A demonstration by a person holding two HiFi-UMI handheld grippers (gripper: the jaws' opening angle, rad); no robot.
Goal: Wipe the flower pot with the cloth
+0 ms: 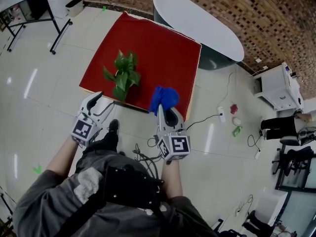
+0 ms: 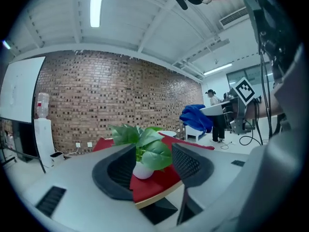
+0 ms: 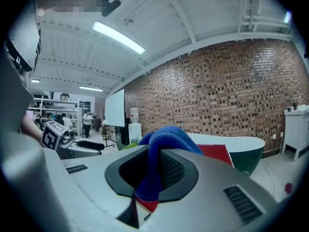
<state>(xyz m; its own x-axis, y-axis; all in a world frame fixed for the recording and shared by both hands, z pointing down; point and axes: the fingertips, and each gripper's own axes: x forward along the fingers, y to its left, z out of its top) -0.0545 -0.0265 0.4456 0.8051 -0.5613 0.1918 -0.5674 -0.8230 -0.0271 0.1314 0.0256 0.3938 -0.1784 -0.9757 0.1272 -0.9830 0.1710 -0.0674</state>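
Note:
A small white flower pot (image 2: 143, 170) with a leafy green plant (image 1: 123, 74) stands near the front edge of the red table (image 1: 153, 43). My left gripper (image 1: 98, 102) is open just short of that edge, with the pot seen beyond the gap between its jaws and nothing held. My right gripper (image 1: 166, 111) is shut on a blue cloth (image 1: 164, 98), which bunches above its jaws (image 3: 166, 144) at the table's front right. In the left gripper view the cloth (image 2: 197, 117) and the right gripper show off to the right.
A long white oval table (image 1: 197, 21) stands behind the red one against a brick wall. Cables and small items (image 1: 236, 122) lie on the floor at right. A whiteboard stand (image 1: 29, 9) is at far left. White units (image 1: 279, 85) sit at right.

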